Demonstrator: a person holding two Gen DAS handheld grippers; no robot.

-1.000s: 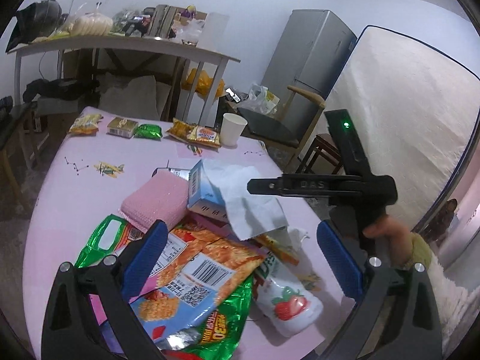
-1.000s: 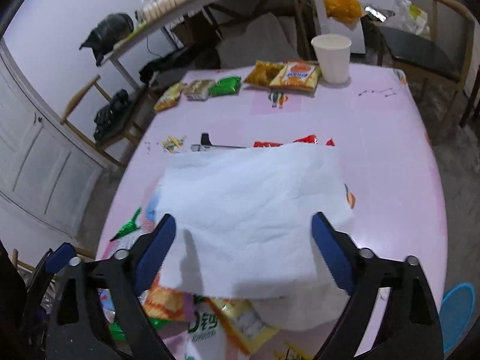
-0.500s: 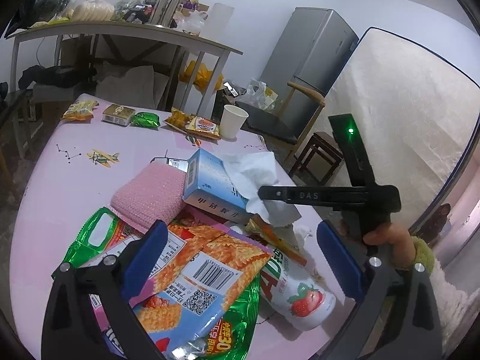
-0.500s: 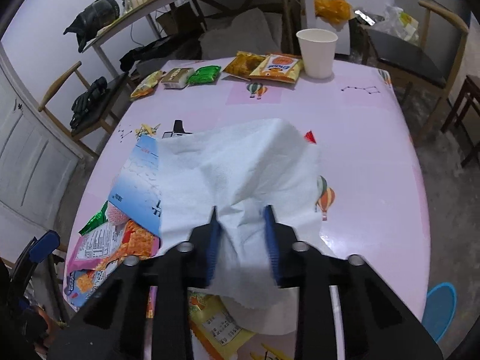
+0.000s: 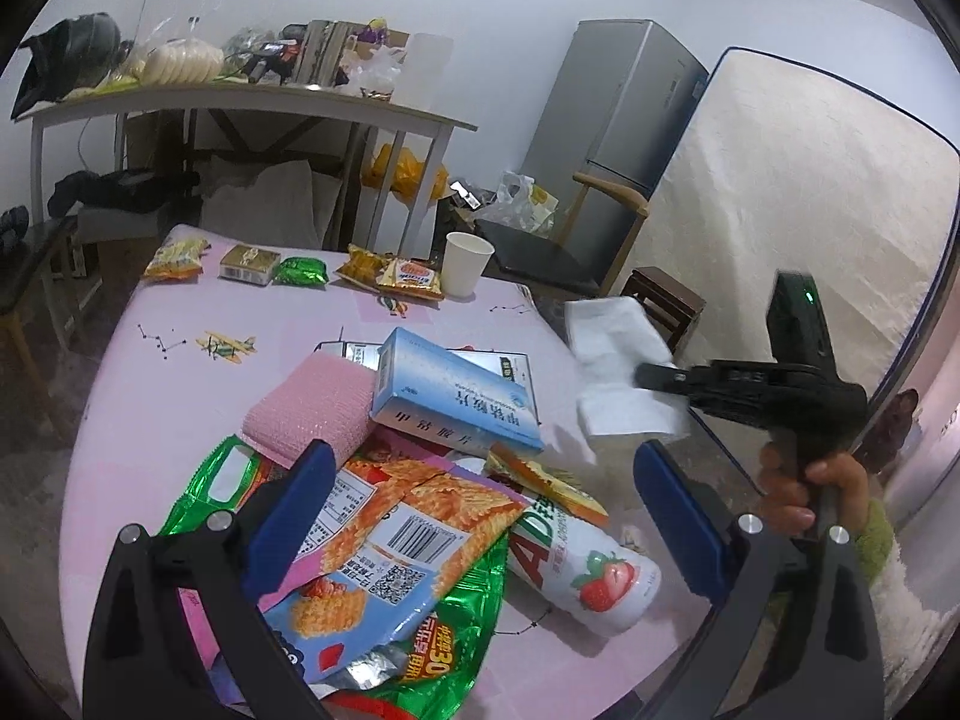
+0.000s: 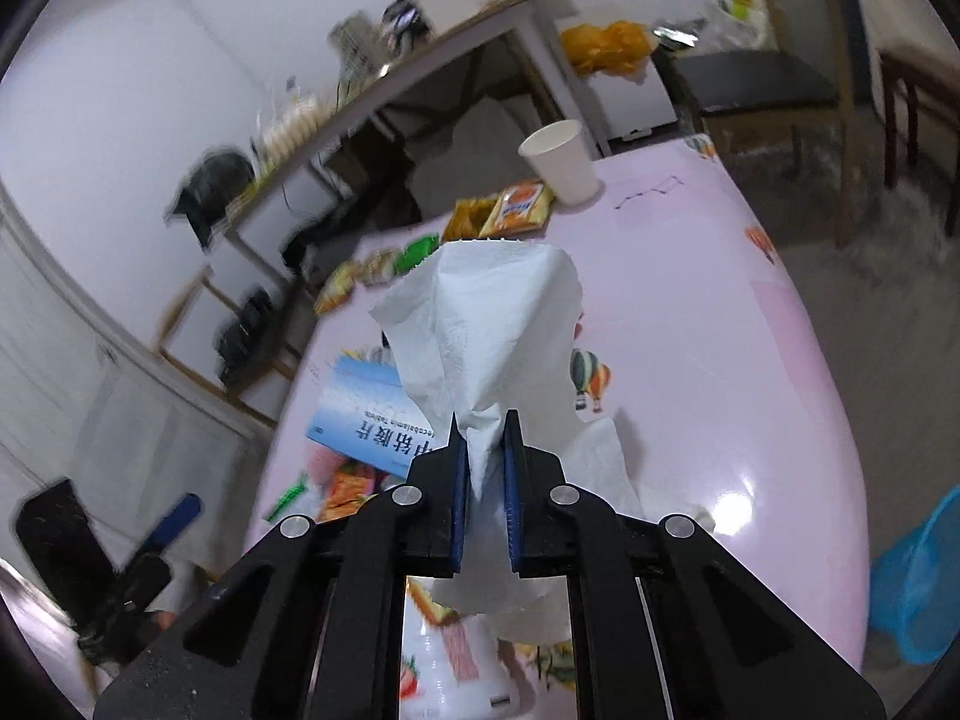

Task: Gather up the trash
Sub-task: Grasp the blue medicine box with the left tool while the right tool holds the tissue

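Pink table [image 5: 150, 396]: one cup [image 5: 467, 264], right gripper [image 6: 485, 456] jaws just closed on one tissue [image 6: 492, 324], left gripper [image 5: 480, 498] apart.

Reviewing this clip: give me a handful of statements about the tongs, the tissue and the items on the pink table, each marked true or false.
1. The right tongs are shut on the white tissue. True.
2. The left tongs grip the strawberry drink bottle. False: they are open and hold nothing.
3. The paper cup stands upright on the table. True.
4. The blue box lies flat on the bare tabletop. False: it rests tilted on the pile, against the pink cloth.
5. A blue bin is on the floor beside the table. True.
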